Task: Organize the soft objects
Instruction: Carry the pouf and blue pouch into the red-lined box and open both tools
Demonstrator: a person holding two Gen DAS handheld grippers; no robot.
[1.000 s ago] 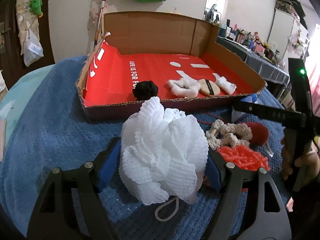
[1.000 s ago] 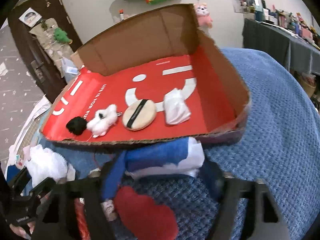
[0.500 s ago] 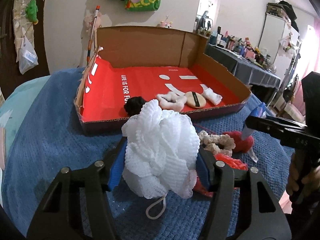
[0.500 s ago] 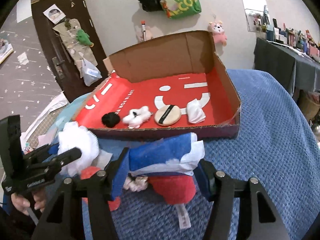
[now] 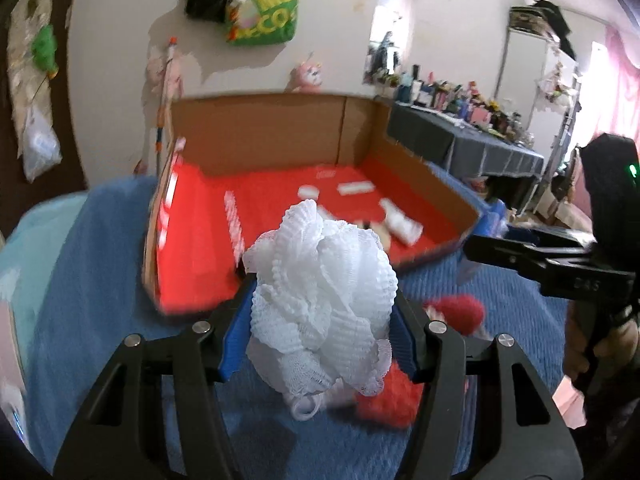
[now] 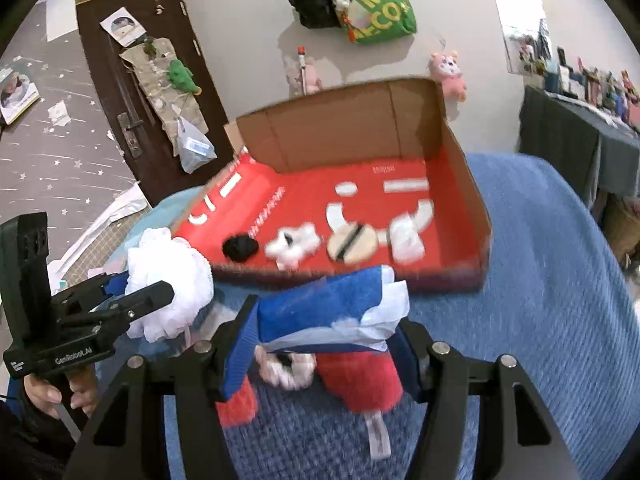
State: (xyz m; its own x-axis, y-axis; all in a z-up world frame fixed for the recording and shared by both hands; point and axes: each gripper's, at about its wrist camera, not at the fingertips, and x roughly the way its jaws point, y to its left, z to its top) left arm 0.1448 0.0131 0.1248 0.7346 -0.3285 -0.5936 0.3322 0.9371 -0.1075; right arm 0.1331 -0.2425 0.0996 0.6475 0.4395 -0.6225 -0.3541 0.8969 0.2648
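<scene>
Tongs first, from the left wrist: the left tongs point(image 5: 322, 320) clamp one white loofah point(image 5: 320, 296) between two blue pads point(image 5: 236, 332), lifted clear of the blue blanket point(image 5: 92, 280); their jaws have just been closing on it. Ahead stands one box point(image 5: 260, 136) with a red floor, its contents smeared by blur and partly hidden behind the loofah. Two red soft things point(image 5: 456, 312) lie on the blanket, one just right of the loofah, one under it. At the right edge the right tongs point(image 5: 500, 254) reach in, side on.

From the right wrist: the right tongs point(image 6: 324, 328) grip one blue and white pack point(image 6: 320, 312), held above the blanket point(image 6: 540, 280). Below it lie a red plush point(image 6: 360, 380), a white scrunchie point(image 6: 286, 370) and another red bit point(image 6: 238, 404). In the box point(image 6: 340, 128) four things sit in a row near the front wall: a black ball point(image 6: 239, 248), a white scrunchie point(image 6: 292, 245), a round puff point(image 6: 352, 242) and a white roll point(image 6: 406, 238). That low front wall stands between pack and row. At left, the left tongs point(image 6: 152, 296) carry the loofah point(image 6: 168, 280), a hand point(image 6: 60, 392) on the handle.
</scene>
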